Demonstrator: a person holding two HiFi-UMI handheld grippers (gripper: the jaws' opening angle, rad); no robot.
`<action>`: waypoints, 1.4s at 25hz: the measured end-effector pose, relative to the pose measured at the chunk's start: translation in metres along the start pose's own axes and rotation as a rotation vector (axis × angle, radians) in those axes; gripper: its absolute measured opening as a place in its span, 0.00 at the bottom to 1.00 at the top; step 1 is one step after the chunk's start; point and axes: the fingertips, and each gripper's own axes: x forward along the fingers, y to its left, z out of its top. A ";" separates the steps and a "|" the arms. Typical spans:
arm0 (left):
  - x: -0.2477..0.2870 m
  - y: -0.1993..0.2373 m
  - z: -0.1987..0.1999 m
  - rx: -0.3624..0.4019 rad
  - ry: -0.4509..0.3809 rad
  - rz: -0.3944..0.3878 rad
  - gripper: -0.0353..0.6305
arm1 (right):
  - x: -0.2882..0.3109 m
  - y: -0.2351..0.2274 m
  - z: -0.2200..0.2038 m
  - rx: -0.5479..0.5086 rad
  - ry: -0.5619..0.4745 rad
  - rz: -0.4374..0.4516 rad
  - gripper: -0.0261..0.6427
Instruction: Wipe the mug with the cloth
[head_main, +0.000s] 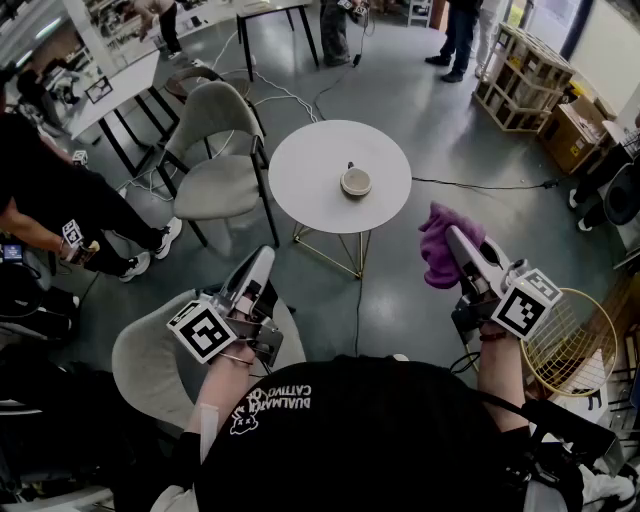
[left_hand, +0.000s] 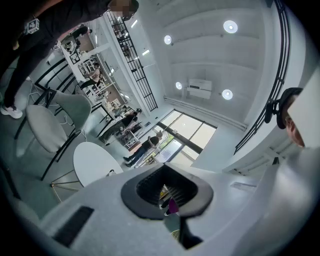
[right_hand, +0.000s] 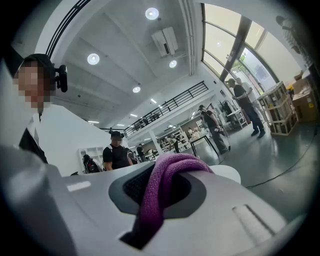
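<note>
Open-plan lab or studio hall, two storeys. Around me: grey polished floor (head_main: 440, 130) with loose cable (head_main: 480, 186) across it; round white table (head_main: 305, 172), grey chairs (head_main: 215, 185), long white workbench (head_main: 122, 88). Wooden crates (head_main: 520, 75) and cardboard box (head_main: 572, 130) at edge. Above me: mezzanine railing (right_hand: 170, 105), recessed ceiling lights (right_hand: 152, 13), tall windows (right_hand: 225, 42). Other people (head_main: 460, 35) standing about.

Black printed shirt (head_main: 400, 440), white tools (head_main: 263, 258) (head_main: 453, 236)
</note>
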 end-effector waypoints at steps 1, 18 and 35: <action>-0.001 0.000 0.001 0.002 0.003 -0.001 0.05 | 0.000 0.001 0.000 -0.004 0.001 -0.003 0.11; -0.007 -0.007 0.014 0.145 0.050 0.008 0.05 | 0.013 0.007 0.003 -0.021 -0.009 -0.008 0.11; 0.057 0.023 0.027 0.356 0.053 0.105 0.05 | 0.085 -0.091 0.027 0.078 0.033 0.021 0.11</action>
